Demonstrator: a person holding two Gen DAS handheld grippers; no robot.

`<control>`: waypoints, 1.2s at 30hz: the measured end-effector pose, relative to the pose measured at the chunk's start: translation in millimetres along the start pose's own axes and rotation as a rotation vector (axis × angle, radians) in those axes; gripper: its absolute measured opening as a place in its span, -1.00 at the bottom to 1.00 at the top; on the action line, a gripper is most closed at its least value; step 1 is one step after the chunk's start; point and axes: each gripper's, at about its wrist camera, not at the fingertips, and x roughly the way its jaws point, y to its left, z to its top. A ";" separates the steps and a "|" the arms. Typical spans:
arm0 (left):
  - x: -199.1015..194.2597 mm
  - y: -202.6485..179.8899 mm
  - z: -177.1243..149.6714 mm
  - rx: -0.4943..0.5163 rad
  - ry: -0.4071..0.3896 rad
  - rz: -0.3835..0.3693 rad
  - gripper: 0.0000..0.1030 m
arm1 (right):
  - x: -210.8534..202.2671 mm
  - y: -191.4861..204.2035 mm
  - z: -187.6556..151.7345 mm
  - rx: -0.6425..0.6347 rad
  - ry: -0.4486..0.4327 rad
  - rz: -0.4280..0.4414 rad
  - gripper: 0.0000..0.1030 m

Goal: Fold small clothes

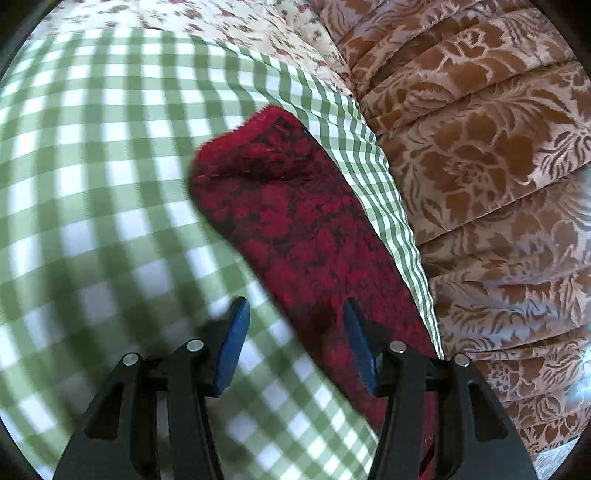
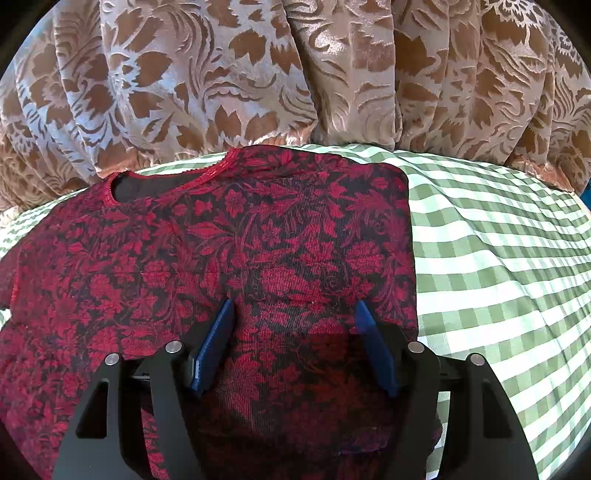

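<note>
A small red and black floral top (image 2: 236, 251) lies flat on a green and white checked cloth (image 2: 498, 266), neckline (image 2: 166, 182) toward the far edge, its right side folded in to a straight edge. My right gripper (image 2: 295, 317) is open just above the top's middle, holding nothing. In the left wrist view the top (image 1: 295, 221) shows as a long strip with a sleeve end at the far end. My left gripper (image 1: 295, 317) is open over the top's near left edge, holding nothing.
A brown and silver floral curtain (image 2: 295, 74) hangs right behind the checked cloth's far edge; it also shows in the left wrist view (image 1: 480, 147). A cream floral fabric (image 1: 240, 26) lies beyond the checked cloth (image 1: 92, 166).
</note>
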 end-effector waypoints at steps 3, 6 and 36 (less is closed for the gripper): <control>8.8 -8.7 4.6 0.026 -0.014 0.061 -0.73 | 0.6 -0.2 0.2 -0.001 -0.002 -0.001 0.31; -4.7 -30.8 -0.7 0.101 -0.055 0.045 -0.78 | 1.3 -0.6 0.5 -0.001 -0.002 0.000 0.32; -23.2 -243.1 -328.1 1.056 0.128 -0.155 0.11 | -1.5 -5.6 1.5 0.050 0.008 0.098 0.61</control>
